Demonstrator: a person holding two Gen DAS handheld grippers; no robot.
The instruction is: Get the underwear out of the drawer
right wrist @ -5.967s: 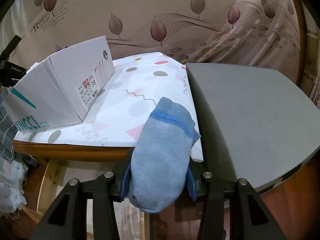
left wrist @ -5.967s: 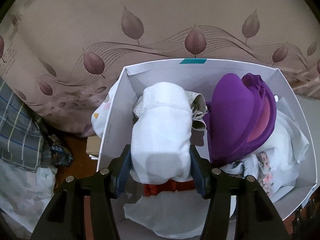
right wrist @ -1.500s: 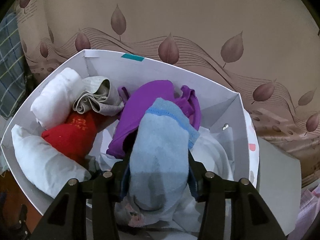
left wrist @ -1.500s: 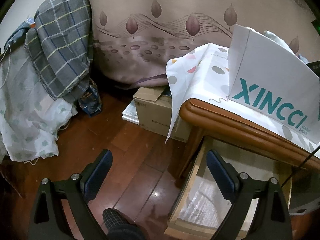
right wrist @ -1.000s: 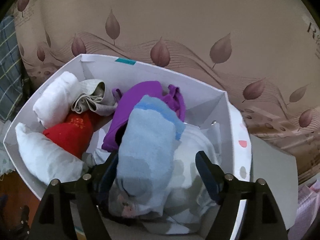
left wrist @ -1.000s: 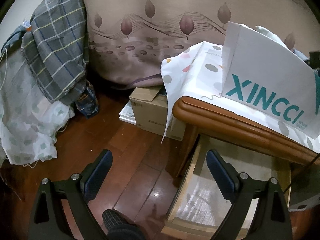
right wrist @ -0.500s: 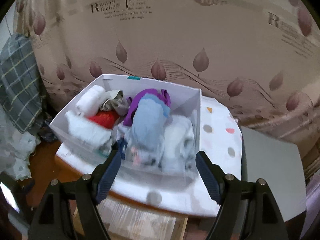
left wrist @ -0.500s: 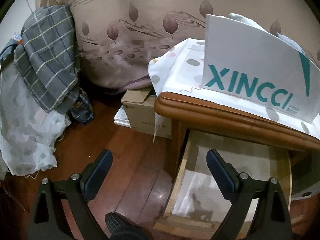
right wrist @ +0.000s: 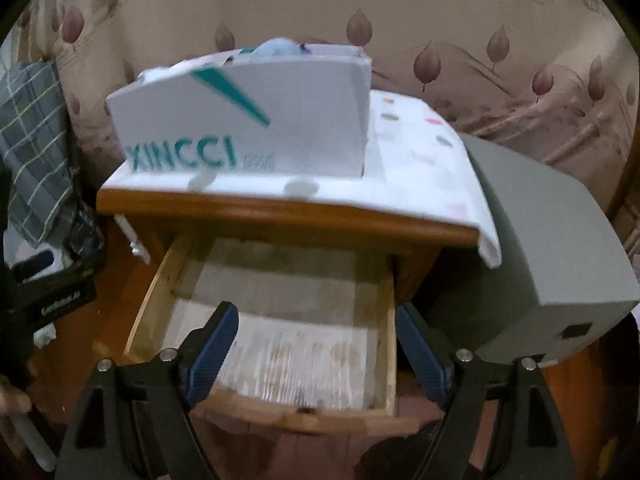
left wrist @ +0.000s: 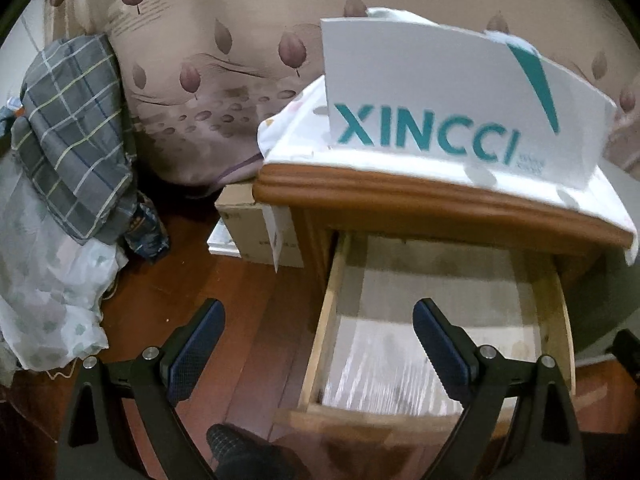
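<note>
Both claws empty, drawer bare.
Right claw [right wrist: 316, 344], spread wide, has dropped its blue underwear into the shoebox [right wrist: 240, 128]; left claw [left wrist: 316, 344] gapes too; drawer [right wrist: 280, 312] looks emptied, task likely done.

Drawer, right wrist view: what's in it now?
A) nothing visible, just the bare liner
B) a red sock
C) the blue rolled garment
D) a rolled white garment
A: the open drawer shows only its pale liner, with no clothing in the part that shows, and the right gripper hangs open and unloaded above it; a bit of blue fabric peeks over the rim of the white XINCCI box on top of the stand.
</note>
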